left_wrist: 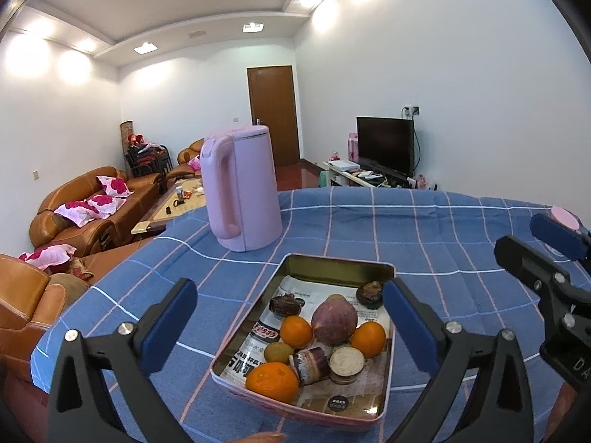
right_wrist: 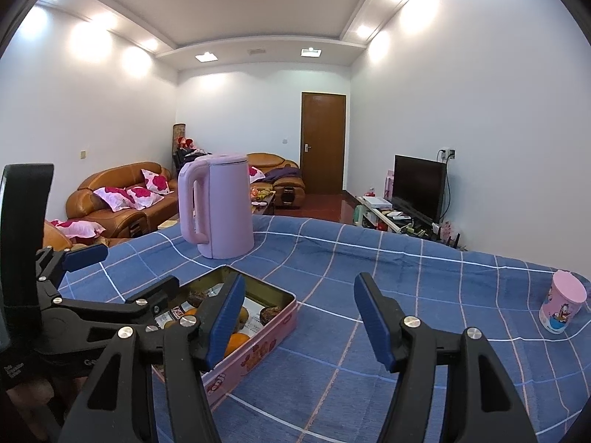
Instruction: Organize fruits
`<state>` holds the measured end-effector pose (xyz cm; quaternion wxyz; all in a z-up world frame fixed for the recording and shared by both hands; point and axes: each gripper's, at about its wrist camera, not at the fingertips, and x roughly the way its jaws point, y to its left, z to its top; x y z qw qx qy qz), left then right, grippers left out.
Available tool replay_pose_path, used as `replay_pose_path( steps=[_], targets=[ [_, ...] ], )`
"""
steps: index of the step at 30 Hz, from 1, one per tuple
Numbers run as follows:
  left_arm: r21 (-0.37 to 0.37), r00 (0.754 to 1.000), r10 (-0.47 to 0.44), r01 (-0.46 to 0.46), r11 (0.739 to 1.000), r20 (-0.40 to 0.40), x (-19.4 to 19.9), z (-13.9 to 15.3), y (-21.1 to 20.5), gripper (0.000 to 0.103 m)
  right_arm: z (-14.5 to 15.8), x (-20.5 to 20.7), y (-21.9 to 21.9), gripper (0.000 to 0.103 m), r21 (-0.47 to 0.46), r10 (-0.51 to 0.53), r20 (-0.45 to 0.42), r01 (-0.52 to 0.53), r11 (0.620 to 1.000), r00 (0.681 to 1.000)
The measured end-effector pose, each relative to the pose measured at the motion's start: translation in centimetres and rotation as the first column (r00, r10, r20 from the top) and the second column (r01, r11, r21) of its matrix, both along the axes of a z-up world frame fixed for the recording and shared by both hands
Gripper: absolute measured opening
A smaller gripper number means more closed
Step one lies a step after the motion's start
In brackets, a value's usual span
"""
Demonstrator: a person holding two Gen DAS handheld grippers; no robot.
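On the blue checked surface (left_wrist: 424,221), the fruits (left_wrist: 334,323) already lie together in the tin tray (left_wrist: 332,264); both left tongs (left_wrist: 290,315) and right tongs (right_wrist: 299,317) hang spread, empty, suggesting little remains.

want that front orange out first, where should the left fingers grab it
Grip the front orange across its round middle, coming from above: the tin's wall blocks a low approach and the cut purple root crowds its right. The open left gripper is already wide enough.
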<state>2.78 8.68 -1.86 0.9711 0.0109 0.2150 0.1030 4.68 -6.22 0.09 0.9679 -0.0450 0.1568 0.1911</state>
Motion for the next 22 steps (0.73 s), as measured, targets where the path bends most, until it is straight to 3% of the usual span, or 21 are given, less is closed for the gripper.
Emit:
replay_pose_path(
  steps=[22],
  targets=[
    [0.023, 1.0, 0.008, -0.008, 1.0, -0.008, -0.07, -0.04, -0.67, 0.103, 0.0, -0.6, -0.83, 0.064, 0.005, -0.003, 0.003, 0.003, 1.0, 1.0]
  ],
)
